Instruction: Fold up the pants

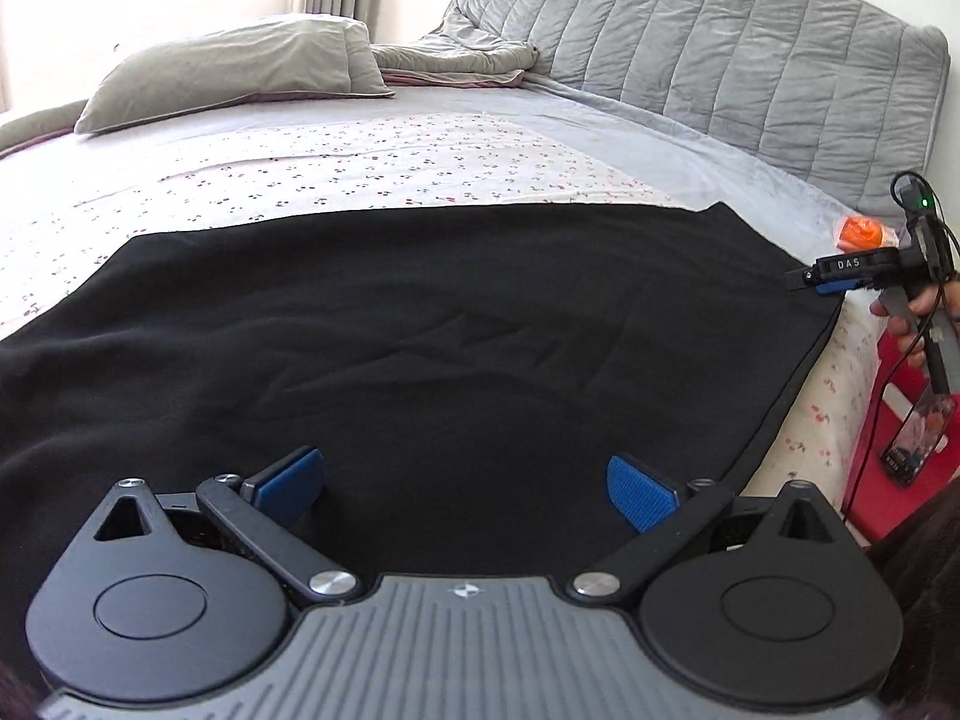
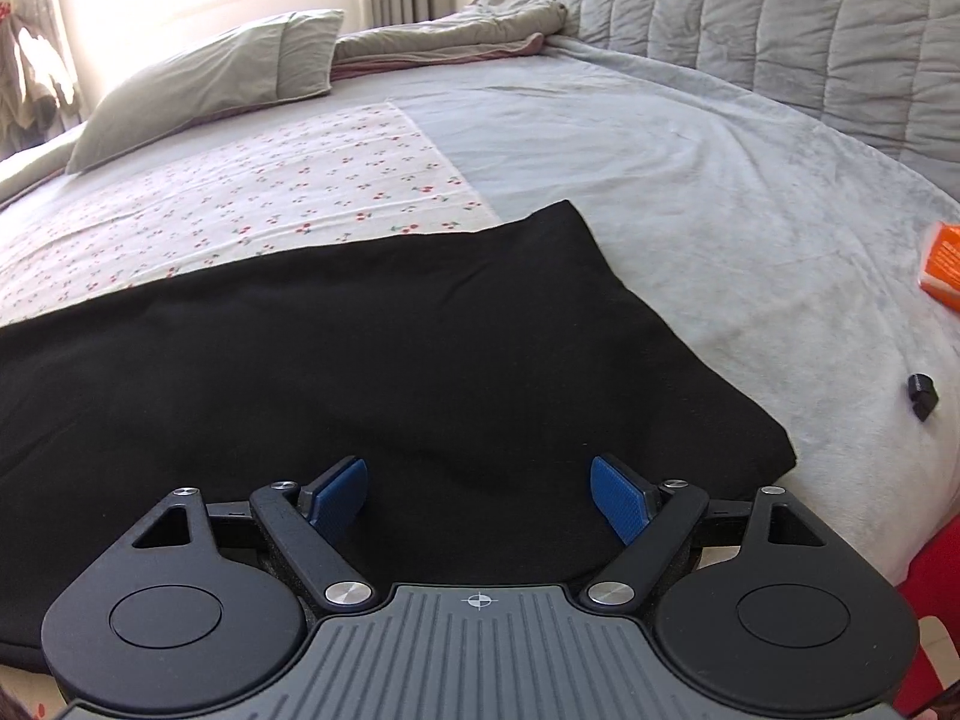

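Black pants (image 1: 420,330) spread flat on the bed (image 2: 690,192), near its front edge, partly over the cherry-print sheet (image 1: 330,168) and partly over the grey blanket (image 2: 660,180). Laid broad and smooth like this probably so that an edge can be caught cleanly and carried over for a fold. Left claw (image 1: 465,480) held low over the near part of the cloth, blue pads (image 1: 639,492) wide apart and nothing between them but the fabric underneath, not pinched. Right claw (image 2: 479,495) also spread wide above the near right part of the pants, close to the right corner (image 2: 774,450), gripping nothing; seen from the left camera as a small tool (image 1: 852,276) at the far right edge of the cloth, held by a hand (image 1: 912,312). Seemingly both placed at the near hem, ready to take it at two points. Pillow (image 1: 240,72) and folded quilt (image 1: 456,60) kept far away, an orange box (image 2: 942,264) and a small black piece (image 2: 921,396) lying on the right, well apart from the pants, so no obstacle for folding.
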